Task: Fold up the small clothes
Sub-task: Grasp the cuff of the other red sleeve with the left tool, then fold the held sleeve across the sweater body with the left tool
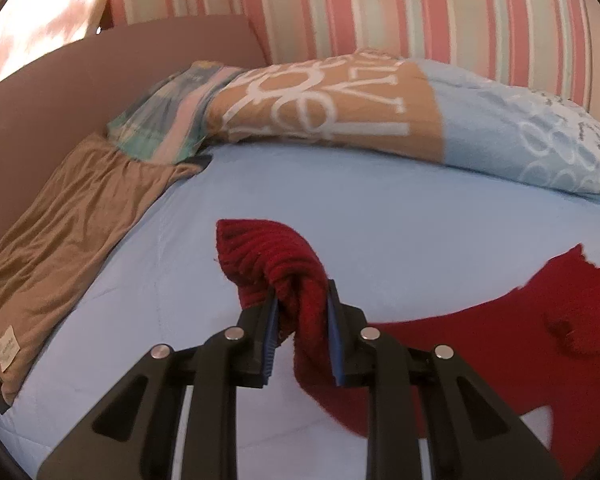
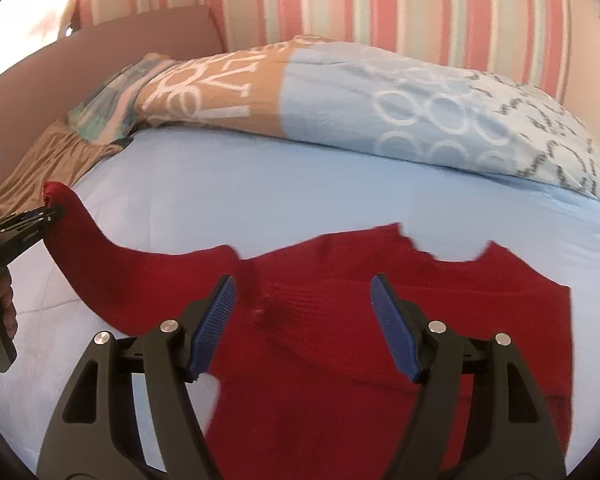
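Observation:
A red knit sweater (image 2: 340, 320) lies spread on the light blue bedsheet (image 2: 240, 184). Its left sleeve (image 1: 276, 256) is lifted off the sheet, and my left gripper (image 1: 302, 312) is shut on the sleeve near its cuff, blue pads pressed into the knit. In the right wrist view that same left gripper (image 2: 54, 212) shows at the far left edge, holding the sleeve end (image 2: 60, 196) up, with a hand on its handle. My right gripper (image 2: 303, 300) hovers over the sweater's chest with its jaws wide apart and nothing between them.
A brown folded garment (image 1: 64, 232) lies at the bed's left edge. A patterned blue and tan pillow (image 1: 380, 108) runs across the back, a striped pink cushion (image 1: 380, 4) behind it. A plain pinkish wall panel (image 1: 80, 72) borders the left.

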{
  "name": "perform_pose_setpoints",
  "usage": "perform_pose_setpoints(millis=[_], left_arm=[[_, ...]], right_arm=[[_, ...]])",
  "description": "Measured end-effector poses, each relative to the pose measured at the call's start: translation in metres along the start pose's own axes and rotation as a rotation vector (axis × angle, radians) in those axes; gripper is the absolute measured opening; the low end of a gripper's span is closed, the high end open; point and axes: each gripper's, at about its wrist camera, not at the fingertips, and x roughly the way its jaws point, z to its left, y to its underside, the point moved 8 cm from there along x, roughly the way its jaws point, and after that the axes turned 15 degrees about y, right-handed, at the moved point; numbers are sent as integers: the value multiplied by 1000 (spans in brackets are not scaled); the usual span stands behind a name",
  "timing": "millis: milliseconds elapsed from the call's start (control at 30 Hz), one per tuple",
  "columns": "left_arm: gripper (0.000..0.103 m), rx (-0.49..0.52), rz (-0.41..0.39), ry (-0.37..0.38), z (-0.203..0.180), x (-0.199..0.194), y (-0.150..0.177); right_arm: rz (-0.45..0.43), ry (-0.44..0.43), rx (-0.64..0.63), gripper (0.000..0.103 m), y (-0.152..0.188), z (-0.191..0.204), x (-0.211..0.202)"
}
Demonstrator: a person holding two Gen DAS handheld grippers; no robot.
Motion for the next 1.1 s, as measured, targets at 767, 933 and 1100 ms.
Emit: perform_pose_setpoints(millis=[767, 933, 1100], left_arm=[[22, 212, -7, 203, -358, 17, -43], [22, 252, 2, 236, -426, 32, -36], [22, 271, 24, 278, -488, 42, -26]], right_arm=[[10, 144, 199, 71, 33, -255, -15], [16, 175, 233, 71, 46, -305, -14], [24, 197, 259, 71, 60, -346, -12]])
